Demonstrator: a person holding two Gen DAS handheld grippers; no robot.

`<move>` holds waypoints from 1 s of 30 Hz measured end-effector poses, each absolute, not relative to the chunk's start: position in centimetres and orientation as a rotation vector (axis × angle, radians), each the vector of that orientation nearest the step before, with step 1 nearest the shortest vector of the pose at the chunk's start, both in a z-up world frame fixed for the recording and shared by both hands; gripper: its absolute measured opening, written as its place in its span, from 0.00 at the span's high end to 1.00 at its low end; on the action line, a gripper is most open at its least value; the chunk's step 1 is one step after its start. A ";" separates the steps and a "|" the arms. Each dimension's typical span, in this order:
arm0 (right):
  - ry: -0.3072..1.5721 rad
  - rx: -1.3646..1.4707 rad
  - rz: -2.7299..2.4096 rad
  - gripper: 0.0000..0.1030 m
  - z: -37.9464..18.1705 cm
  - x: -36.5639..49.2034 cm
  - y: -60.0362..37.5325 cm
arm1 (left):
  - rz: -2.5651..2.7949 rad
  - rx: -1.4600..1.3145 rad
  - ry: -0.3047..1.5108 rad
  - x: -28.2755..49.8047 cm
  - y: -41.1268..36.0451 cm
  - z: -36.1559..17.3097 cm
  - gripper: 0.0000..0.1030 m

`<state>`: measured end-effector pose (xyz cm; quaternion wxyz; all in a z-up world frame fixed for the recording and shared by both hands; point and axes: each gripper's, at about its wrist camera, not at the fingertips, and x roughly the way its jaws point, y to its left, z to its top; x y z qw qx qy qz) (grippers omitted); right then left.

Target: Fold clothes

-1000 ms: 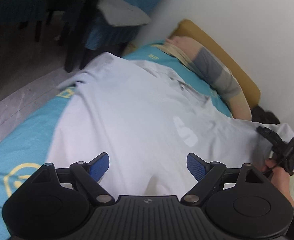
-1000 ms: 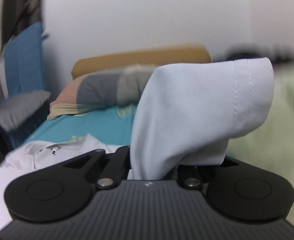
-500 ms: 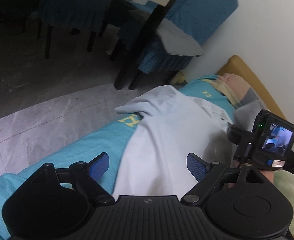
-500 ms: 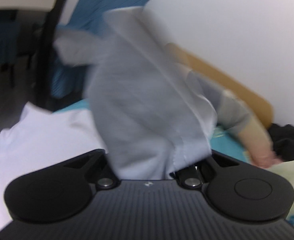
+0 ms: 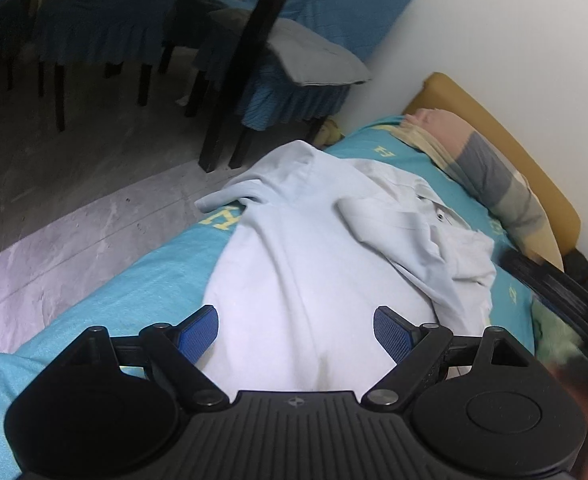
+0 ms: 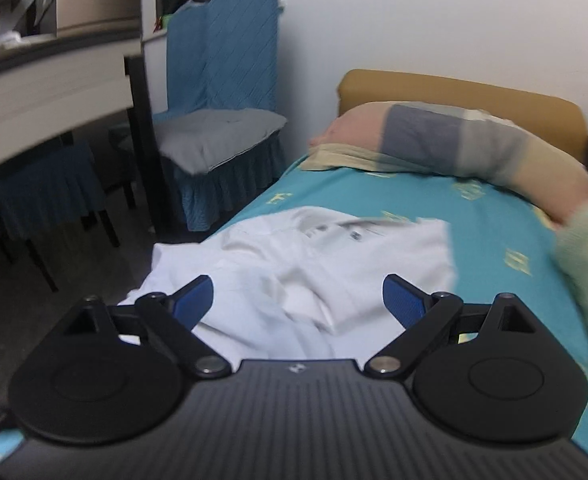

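A pale white polo shirt (image 5: 318, 264) lies on the teal bedsheet (image 5: 141, 280), its collar toward the pillow and its right sleeve (image 5: 398, 220) folded over onto the chest. The left sleeve (image 5: 233, 196) hangs toward the bed's edge. My left gripper (image 5: 296, 330) hovers open over the shirt's lower part, nothing between its blue pads (image 5: 197, 332). In the right wrist view the same shirt (image 6: 334, 264) lies below my right gripper (image 6: 298, 300), whose jaws are opening wide with no cloth between them.
A striped pillow (image 6: 454, 144) and a mustard headboard (image 6: 474, 88) close the far end of the bed. A blue-covered chair (image 6: 221, 120) and a dark table leg (image 5: 245, 92) stand beside the bed. A pale green blanket (image 6: 586, 264) lies at the right.
My right gripper held the sleeve, carried it across over the shirt and let go; the sleeve now lies folded on the chest. The left gripper's view swung toward the floor and chairs.
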<state>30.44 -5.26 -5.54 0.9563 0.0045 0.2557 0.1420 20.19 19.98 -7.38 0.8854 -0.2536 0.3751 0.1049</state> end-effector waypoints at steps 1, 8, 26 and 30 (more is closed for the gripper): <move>0.518 0.033 0.281 0.10 -5.0 28.6 -6.6 | 0.206 -0.506 0.779 20.0 19.4 -7.2 0.16; 0.543 0.160 0.197 0.10 -3.1 13.3 -15.0 | -0.042 -0.260 0.792 17.0 11.5 -6.4 0.16; 0.412 0.458 -0.030 0.10 -3.2 1.2 -28.9 | -0.467 -0.126 0.990 9.8 -6.0 -9.9 0.24; 0.384 0.551 -0.048 0.10 -3.0 0.2 -31.4 | -0.521 -0.095 1.059 8.9 -11.8 -12.5 0.24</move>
